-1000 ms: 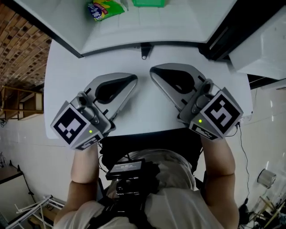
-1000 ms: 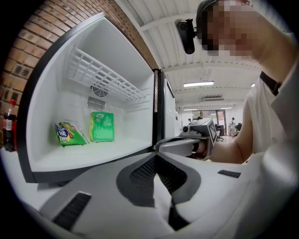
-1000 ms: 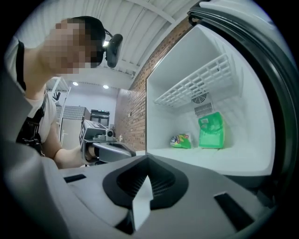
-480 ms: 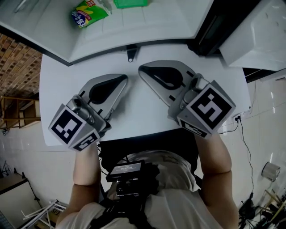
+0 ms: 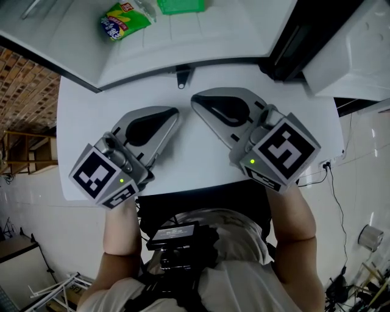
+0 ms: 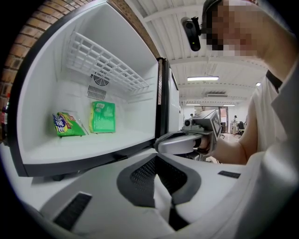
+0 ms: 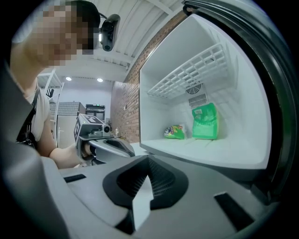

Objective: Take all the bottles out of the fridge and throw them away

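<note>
No bottle shows in any view. The open fridge compartment point(image 5: 183, 58) is white inside, with a wire rack under its ceiling point(image 6: 107, 65). On its floor lie a yellow-green snack bag point(image 5: 122, 20) point(image 6: 67, 124) point(image 7: 175, 132) and a plain green packet point(image 5: 181, 5) point(image 6: 103, 116) point(image 7: 204, 122). My left gripper point(image 5: 173, 111) point(image 6: 156, 158) and right gripper point(image 5: 196, 99) point(image 7: 148, 161) hover side by side just in front of the compartment. Both are shut and hold nothing. Each gripper view shows the other gripper alongside.
A flat white panel point(image 5: 79, 122) lies below the compartment under both grippers, with a small dark fitting point(image 5: 181, 76) at its top edge. The open fridge door point(image 5: 341, 49) stands at the right. A brick wall point(image 5: 24, 79) is at the left.
The head view has shifted a little. Both grippers stay shut in about the same place before the fridge.
</note>
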